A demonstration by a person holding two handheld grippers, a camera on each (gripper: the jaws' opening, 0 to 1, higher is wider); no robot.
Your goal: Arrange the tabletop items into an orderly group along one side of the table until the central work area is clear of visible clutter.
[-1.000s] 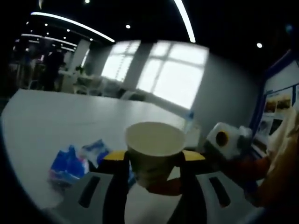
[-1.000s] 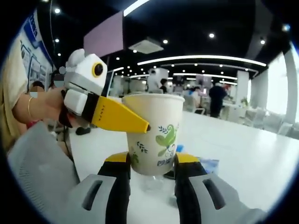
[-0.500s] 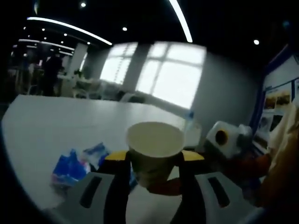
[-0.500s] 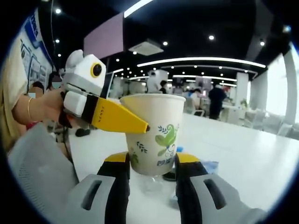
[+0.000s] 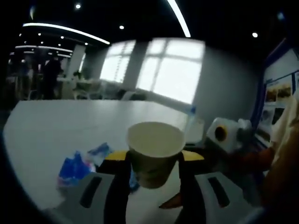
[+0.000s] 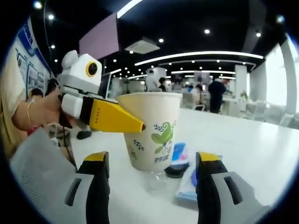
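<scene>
right hand-held gripper [image 6: 152, 163] just opened, off paper cup [image 6: 150, 130] | left hand-held gripper [image 5: 154, 161] clamped on cup | handover done

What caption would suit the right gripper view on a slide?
The left gripper holds a leaf-printed paper cup on the white table while the right gripper stands open around it.

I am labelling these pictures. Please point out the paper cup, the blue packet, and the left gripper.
paper cup [image 6: 154, 135]: right gripper view, on its printed side wall.
blue packet [image 5: 74, 168]: left gripper view, on its crumpled middle.
left gripper [image 5: 152, 161]: left gripper view, midway between its fingers.
</scene>
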